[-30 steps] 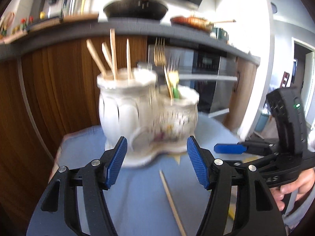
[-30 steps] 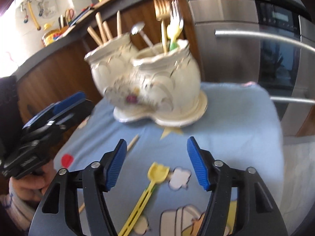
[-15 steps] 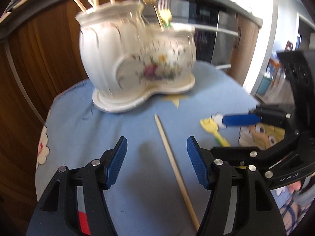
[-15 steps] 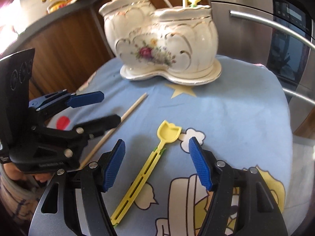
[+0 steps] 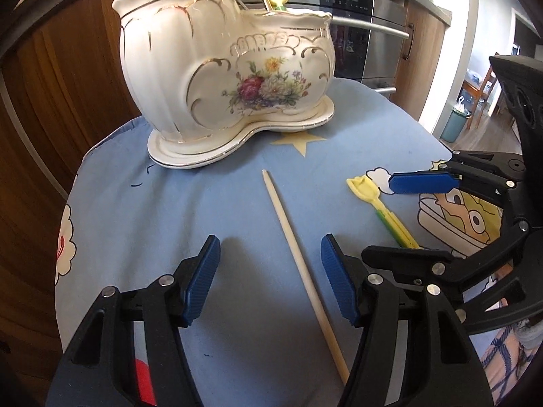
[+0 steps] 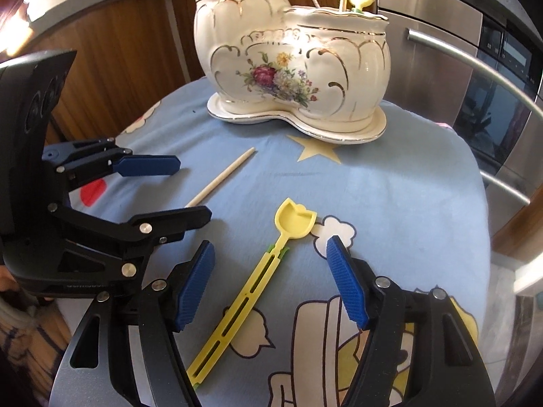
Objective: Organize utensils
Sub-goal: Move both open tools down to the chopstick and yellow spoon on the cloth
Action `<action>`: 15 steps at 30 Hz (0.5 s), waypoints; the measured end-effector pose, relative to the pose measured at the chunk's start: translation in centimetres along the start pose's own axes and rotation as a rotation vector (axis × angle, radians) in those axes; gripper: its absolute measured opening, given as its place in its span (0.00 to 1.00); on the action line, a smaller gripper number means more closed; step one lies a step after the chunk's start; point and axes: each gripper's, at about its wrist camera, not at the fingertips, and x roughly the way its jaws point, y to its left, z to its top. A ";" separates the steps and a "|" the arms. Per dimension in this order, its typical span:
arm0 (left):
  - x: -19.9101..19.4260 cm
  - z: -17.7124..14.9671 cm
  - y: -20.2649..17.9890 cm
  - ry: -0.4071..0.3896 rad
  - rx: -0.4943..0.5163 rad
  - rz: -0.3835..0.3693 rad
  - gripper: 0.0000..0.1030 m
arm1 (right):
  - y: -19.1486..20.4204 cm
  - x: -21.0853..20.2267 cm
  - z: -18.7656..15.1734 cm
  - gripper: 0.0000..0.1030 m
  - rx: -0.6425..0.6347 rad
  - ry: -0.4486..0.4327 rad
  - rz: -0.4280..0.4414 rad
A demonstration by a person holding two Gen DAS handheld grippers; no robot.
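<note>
A white floral ceramic utensil holder (image 5: 234, 71) with two compartments stands on the blue cloth; it also shows in the right wrist view (image 6: 295, 57). It holds wooden sticks, forks and a spoon. A wooden chopstick (image 5: 298, 261) lies on the cloth between the open fingers of my left gripper (image 5: 269, 274); it also shows in the right wrist view (image 6: 224, 178). A yellow plastic spoon (image 6: 258, 281) lies between the open fingers of my right gripper (image 6: 269, 281); it also shows in the left wrist view (image 5: 380, 207). Both grippers are low over the cloth and hold nothing.
The blue cartoon-print cloth (image 5: 169, 203) covers a small table. Wooden cabinets (image 5: 51, 84) stand behind on the left and a steel oven (image 6: 492, 84) behind on the right. The two grippers are close side by side.
Both grippers have tilted down and lowered toward the cloth. The chopstick now lies between my left fingers and the yellow spoon between my right fingers.
</note>
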 end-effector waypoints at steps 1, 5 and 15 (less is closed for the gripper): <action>0.0 -0.1 0.0 -0.001 0.000 0.000 0.59 | 0.1 0.0 -0.1 0.68 -0.007 0.002 -0.007; 0.0 -0.2 0.1 0.003 -0.002 0.003 0.57 | 0.8 0.1 -0.3 0.61 -0.036 0.006 -0.028; -0.2 -0.4 0.1 -0.002 0.001 0.003 0.48 | 1.3 -0.6 -0.6 0.35 -0.083 0.007 0.008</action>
